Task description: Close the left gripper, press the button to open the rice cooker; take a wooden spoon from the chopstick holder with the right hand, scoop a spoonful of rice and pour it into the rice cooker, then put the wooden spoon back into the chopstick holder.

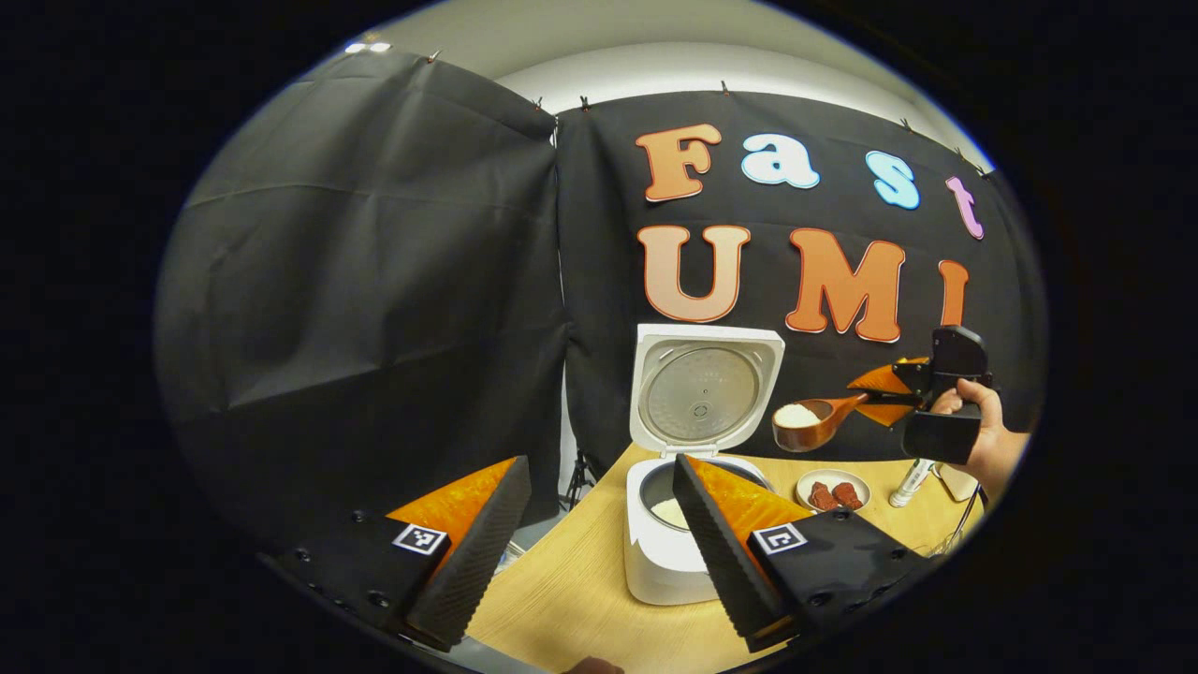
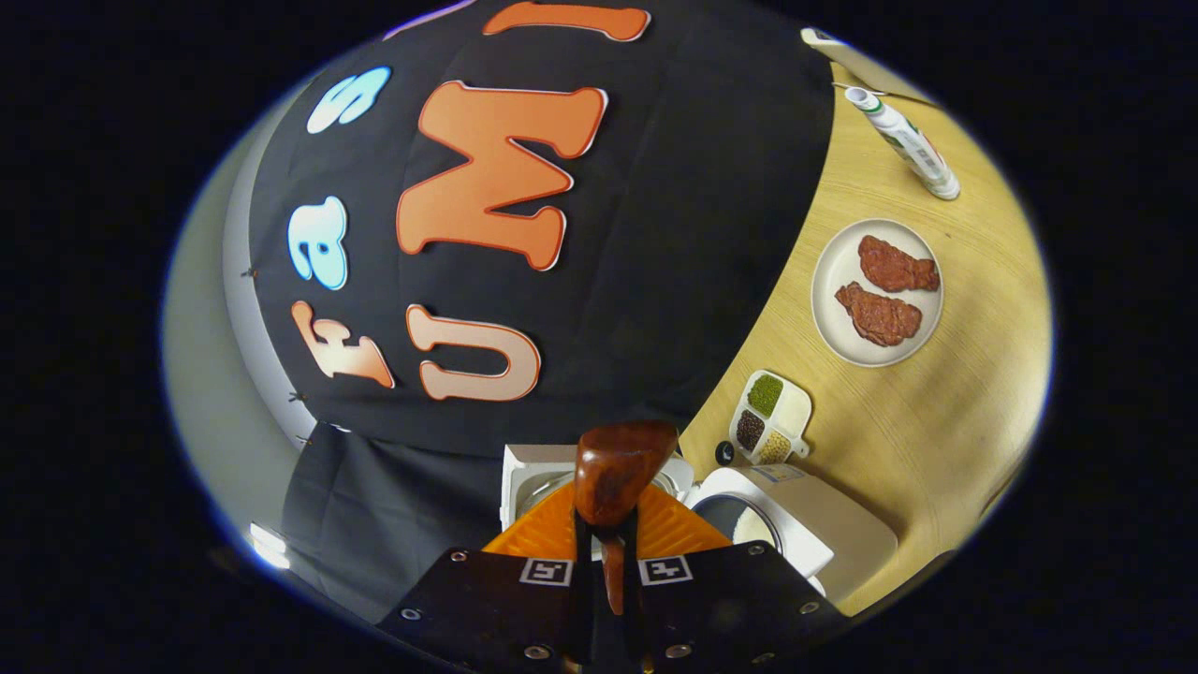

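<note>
Wooden table [image 1: 599, 599], rice cooker [image 1: 669, 552] open, wooden spoon [image 1: 814, 423] loaded

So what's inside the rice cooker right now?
The rice cooker stands open, with a small patch of white rice in its inner pot. The left gripper finger in front hides the rest of the pot.

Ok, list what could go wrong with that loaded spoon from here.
1. The spoon, heaped with rice, hangs beside the cooker, over the table; tipping now would likely spill.
2. The right gripper pinches only the handle's end, so the spoon might twist.
3. The raised lid could get knocked.
</note>
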`<state>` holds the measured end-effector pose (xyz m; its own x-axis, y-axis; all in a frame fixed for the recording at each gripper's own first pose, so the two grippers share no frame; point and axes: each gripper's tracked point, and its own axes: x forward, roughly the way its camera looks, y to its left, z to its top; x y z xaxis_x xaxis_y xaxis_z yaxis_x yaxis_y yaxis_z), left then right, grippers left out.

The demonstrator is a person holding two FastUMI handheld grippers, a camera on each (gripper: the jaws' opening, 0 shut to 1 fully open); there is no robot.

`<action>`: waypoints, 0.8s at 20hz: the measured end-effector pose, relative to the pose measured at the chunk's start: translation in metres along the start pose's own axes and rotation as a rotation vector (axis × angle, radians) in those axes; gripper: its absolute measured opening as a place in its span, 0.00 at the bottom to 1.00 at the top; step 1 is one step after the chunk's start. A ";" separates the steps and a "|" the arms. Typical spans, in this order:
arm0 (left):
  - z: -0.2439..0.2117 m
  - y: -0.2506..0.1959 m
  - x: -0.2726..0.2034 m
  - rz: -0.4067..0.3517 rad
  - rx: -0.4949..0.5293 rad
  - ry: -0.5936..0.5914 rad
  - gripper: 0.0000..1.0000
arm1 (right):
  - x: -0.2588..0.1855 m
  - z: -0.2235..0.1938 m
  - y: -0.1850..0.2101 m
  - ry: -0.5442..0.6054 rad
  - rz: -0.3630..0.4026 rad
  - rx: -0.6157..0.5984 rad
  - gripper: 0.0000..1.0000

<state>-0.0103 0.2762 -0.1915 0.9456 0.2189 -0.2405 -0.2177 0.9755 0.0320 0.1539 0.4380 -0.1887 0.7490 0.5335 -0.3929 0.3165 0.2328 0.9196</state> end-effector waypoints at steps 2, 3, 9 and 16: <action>-0.003 0.005 0.001 0.000 -0.001 0.008 1.00 | 0.013 -0.005 0.002 -0.008 -0.017 -0.049 0.12; -0.004 0.007 0.002 -0.001 -0.003 0.012 1.00 | 0.019 -0.010 0.001 -0.017 -0.035 -0.076 0.11; -0.011 0.013 0.010 -0.014 -0.004 0.039 1.00 | 0.048 -0.023 -0.014 -0.060 -0.139 -0.390 0.11; -0.022 0.027 0.021 -0.009 0.001 0.070 1.00 | 0.066 -0.046 0.002 -0.072 -0.119 -0.708 0.12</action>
<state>-0.0014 0.3067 -0.2172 0.9285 0.2078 -0.3077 -0.2088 0.9775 0.0302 0.1771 0.5107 -0.2134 0.7771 0.4222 -0.4667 -0.0364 0.7705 0.6364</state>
